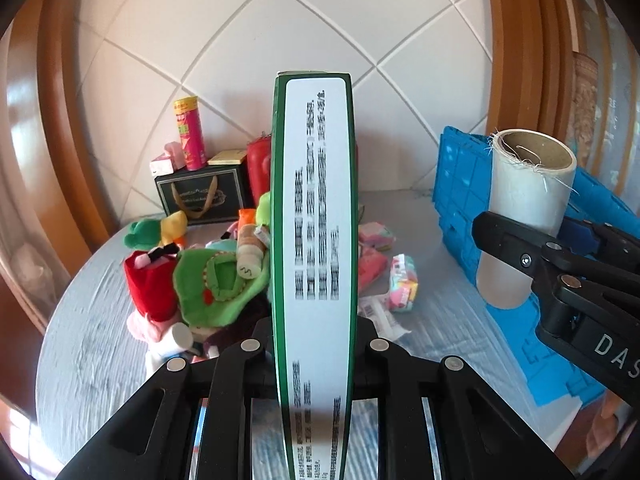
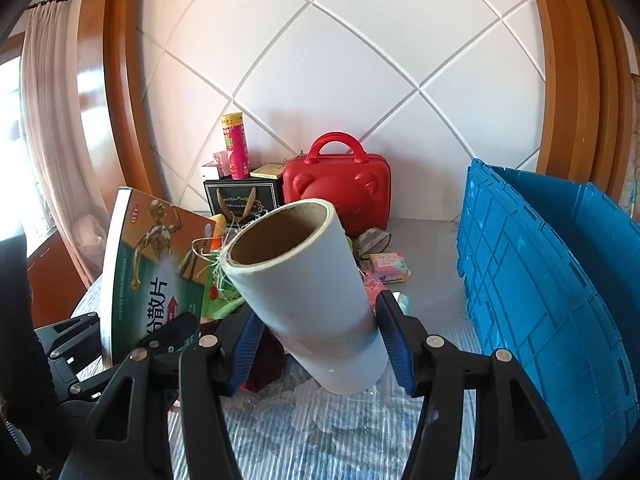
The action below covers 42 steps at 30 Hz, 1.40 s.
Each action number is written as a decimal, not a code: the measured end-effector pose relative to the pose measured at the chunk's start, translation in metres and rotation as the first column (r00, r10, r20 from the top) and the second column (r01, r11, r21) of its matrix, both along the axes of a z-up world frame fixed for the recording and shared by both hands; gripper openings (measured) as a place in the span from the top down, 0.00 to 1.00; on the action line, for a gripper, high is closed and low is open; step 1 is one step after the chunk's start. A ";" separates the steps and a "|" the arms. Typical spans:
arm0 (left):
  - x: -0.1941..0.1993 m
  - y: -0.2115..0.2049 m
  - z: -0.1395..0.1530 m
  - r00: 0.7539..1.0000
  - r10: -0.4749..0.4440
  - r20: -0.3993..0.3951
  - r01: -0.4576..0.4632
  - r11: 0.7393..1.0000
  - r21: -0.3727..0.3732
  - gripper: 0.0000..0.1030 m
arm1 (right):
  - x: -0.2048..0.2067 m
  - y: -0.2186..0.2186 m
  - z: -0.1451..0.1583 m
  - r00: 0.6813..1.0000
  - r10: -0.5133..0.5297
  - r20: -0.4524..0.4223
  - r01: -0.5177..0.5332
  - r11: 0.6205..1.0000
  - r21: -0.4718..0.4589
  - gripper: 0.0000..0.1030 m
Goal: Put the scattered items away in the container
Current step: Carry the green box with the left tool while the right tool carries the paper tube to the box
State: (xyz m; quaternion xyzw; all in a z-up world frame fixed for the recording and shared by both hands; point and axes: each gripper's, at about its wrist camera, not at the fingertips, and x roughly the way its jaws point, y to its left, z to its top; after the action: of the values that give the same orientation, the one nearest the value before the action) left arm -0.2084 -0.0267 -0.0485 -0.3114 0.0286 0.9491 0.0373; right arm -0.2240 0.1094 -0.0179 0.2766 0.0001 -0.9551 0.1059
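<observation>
My left gripper [image 1: 314, 332] is shut on a green and white medicine box [image 1: 314, 208], held upright on its narrow edge above the table; the box also shows in the right wrist view [image 2: 148, 276]. My right gripper [image 2: 316, 320] is shut on a white roll with a cardboard core [image 2: 308, 288], tilted up and to the left; the roll shows in the left wrist view [image 1: 524, 216], in front of the blue crate [image 1: 464, 196]. The blue crate [image 2: 540, 280] stands at the right. Scattered plush toys [image 1: 208, 280] and small pink packets [image 1: 404, 288] lie on the table.
A red bear-face case [image 2: 340, 188], a black gift bag [image 2: 240, 200] and a pink and yellow can [image 2: 236, 148] stand at the back by the white quilted wall. The table has a grey cloth [image 1: 100, 344]. A wooden frame [image 2: 120, 100] curves at both sides.
</observation>
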 end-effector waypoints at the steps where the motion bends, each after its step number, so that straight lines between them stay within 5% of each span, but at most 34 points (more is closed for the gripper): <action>1: 0.000 0.002 0.001 1.000 -0.009 -0.002 0.009 1.000 0.001 0.82 | 0.002 0.003 0.002 1.000 -0.011 -0.005 0.011 1.000 -0.002 0.46; 12: -0.005 0.020 0.008 0.996 -0.093 -0.016 0.093 0.996 0.008 0.82 | 0.018 0.019 0.018 0.992 -0.119 -0.030 0.120 0.993 0.011 0.46; 19: -0.004 0.065 0.025 0.987 -0.146 -0.063 0.146 0.989 -0.005 0.82 | 0.026 0.062 0.034 0.980 -0.187 -0.073 0.187 0.982 -0.010 0.46; 36: -0.016 0.322 0.084 0.960 -0.251 -0.122 0.254 0.967 0.003 0.82 | 0.044 0.304 0.058 0.933 -0.333 -0.140 0.331 0.943 -0.037 0.46; 42: -0.012 0.379 0.097 0.971 -0.216 -0.105 0.208 0.975 -0.083 0.79 | 0.035 0.370 0.048 0.934 -0.345 -0.091 0.346 0.938 -0.014 0.46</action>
State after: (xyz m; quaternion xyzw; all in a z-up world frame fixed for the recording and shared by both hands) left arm -0.2204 0.3520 0.0483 -0.2533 0.0975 0.9542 0.1255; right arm -0.1887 0.4791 0.0304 0.2281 -0.0424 -0.9706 -0.0640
